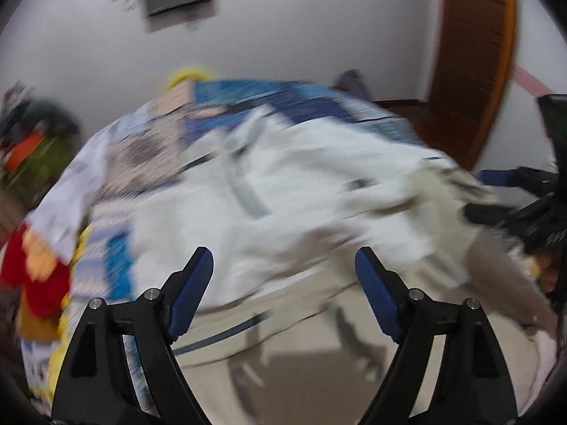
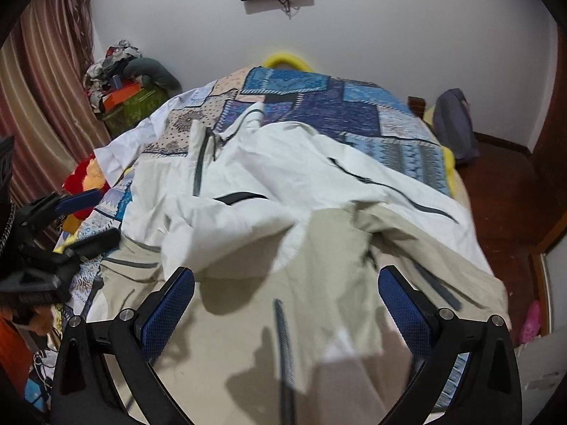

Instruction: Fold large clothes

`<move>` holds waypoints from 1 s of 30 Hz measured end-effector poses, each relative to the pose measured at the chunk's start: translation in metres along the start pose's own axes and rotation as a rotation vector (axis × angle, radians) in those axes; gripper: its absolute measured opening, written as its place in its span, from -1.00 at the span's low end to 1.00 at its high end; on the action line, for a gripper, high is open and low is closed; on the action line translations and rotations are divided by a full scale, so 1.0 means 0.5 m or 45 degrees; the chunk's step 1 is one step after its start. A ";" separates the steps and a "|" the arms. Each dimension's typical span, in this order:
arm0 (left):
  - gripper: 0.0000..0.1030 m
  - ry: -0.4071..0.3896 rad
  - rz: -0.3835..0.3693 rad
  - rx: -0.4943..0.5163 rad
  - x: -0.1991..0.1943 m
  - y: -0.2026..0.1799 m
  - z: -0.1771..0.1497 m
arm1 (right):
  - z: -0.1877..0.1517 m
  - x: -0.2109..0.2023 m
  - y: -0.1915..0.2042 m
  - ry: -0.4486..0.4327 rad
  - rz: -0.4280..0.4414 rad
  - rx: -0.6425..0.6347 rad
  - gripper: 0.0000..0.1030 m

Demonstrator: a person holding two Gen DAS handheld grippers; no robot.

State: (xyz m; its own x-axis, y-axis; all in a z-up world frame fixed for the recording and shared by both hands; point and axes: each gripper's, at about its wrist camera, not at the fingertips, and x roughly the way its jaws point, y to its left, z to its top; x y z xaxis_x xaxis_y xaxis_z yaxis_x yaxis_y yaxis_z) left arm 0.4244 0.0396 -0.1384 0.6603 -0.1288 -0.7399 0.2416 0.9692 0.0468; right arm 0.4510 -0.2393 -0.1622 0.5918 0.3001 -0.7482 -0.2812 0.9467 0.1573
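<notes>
jacket (image 2: pixel 283 184) lies lengthwise on the bed, collar at far end; both grippers, left (image 1: pixel 283 283) & right (image 2: pixel 285 304), wide open w/ nothing held, hem edge closest to right one

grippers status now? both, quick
Left gripper: jaws open, nothing between them, above the white and beige jacket.
Right gripper: jaws open, holding nothing, over the same jacket.
</notes>
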 end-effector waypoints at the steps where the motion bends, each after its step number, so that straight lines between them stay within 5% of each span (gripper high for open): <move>1: 0.60 0.031 0.049 -0.023 0.007 0.035 -0.019 | 0.006 0.011 0.012 0.006 0.008 -0.007 1.00; 7: 0.60 0.252 0.223 -0.147 0.089 0.193 -0.152 | 0.065 0.090 0.089 0.038 0.050 -0.084 1.00; 11: 0.60 0.387 0.229 -0.277 0.155 0.268 -0.218 | 0.096 0.179 0.126 0.128 0.018 -0.160 0.98; 15: 0.59 0.371 0.136 -0.436 0.199 0.317 -0.219 | 0.082 0.255 0.134 0.241 -0.002 -0.170 0.41; 18: 0.60 0.353 0.019 -0.522 0.238 0.336 -0.194 | 0.065 0.253 0.126 0.198 -0.033 -0.155 0.06; 20: 0.46 0.392 -0.088 -0.604 0.276 0.344 -0.185 | 0.063 0.237 0.118 0.165 -0.034 -0.129 -0.20; 21: 0.20 0.409 -0.119 -0.640 0.296 0.343 -0.183 | 0.064 0.227 0.114 0.148 -0.028 -0.114 -0.33; 25: -0.64 0.381 0.038 -0.613 0.313 0.309 -0.165 | 0.080 0.174 0.099 0.050 -0.054 -0.112 -0.62; 30: -0.82 0.355 0.154 -0.654 0.280 0.321 -0.184 | 0.107 0.102 0.055 -0.095 -0.141 -0.091 -0.74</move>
State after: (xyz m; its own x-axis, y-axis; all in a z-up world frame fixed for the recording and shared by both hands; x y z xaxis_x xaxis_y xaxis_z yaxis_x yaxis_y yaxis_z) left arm 0.4902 0.1963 -0.2965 0.4336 -0.0190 -0.9009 -0.2444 0.9598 -0.1379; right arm 0.5140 -0.1916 -0.1615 0.6759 0.2048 -0.7080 -0.2629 0.9644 0.0280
